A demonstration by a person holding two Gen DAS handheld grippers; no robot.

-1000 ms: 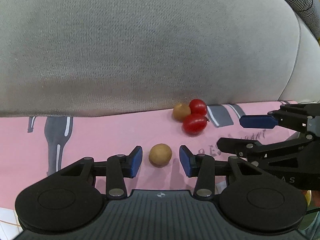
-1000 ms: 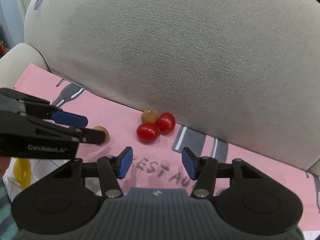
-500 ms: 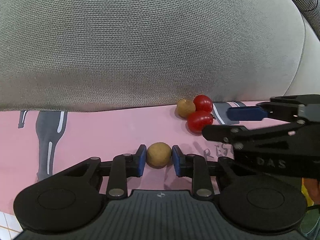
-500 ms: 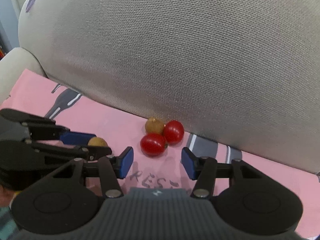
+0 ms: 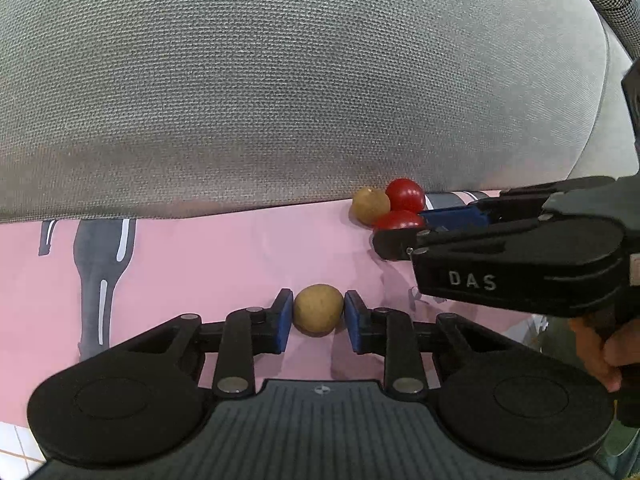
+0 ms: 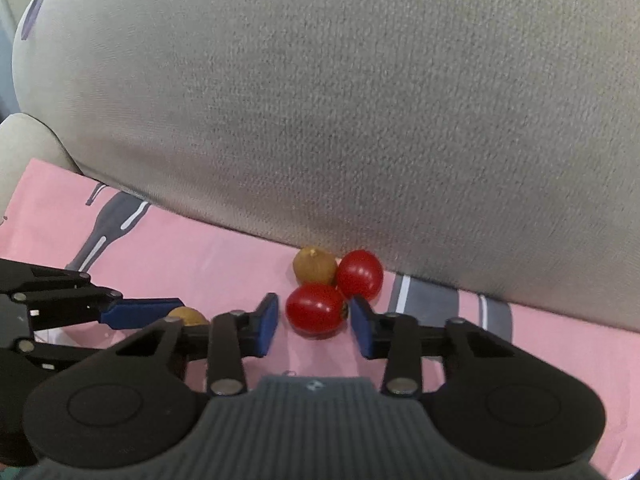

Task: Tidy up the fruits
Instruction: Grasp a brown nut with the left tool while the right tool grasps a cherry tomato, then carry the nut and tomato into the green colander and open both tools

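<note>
My left gripper (image 5: 318,314) is shut on a round brown fruit (image 5: 318,309) that rests on the pink cloth (image 5: 200,264); this fruit also shows in the right wrist view (image 6: 188,315), partly hidden. My right gripper (image 6: 314,320) is open around the nearer red tomato (image 6: 316,308), with a pad on each side and a gap at the left. Behind it a second red tomato (image 6: 359,275) and another brown fruit (image 6: 314,266) touch each other against the cushion. The same cluster shows in the left wrist view (image 5: 370,205), partly hidden by the right gripper.
A large grey sofa back cushion (image 6: 360,100) rises right behind the fruit. The pink cloth carries grey bottle prints (image 5: 102,256) and lettering. A hand (image 5: 608,356) holds the right gripper at the left wrist view's right edge.
My left gripper closed on the brown fruit. My right gripper moved forward and down to the fruit cluster until its open pads flank the nearer tomato.
</note>
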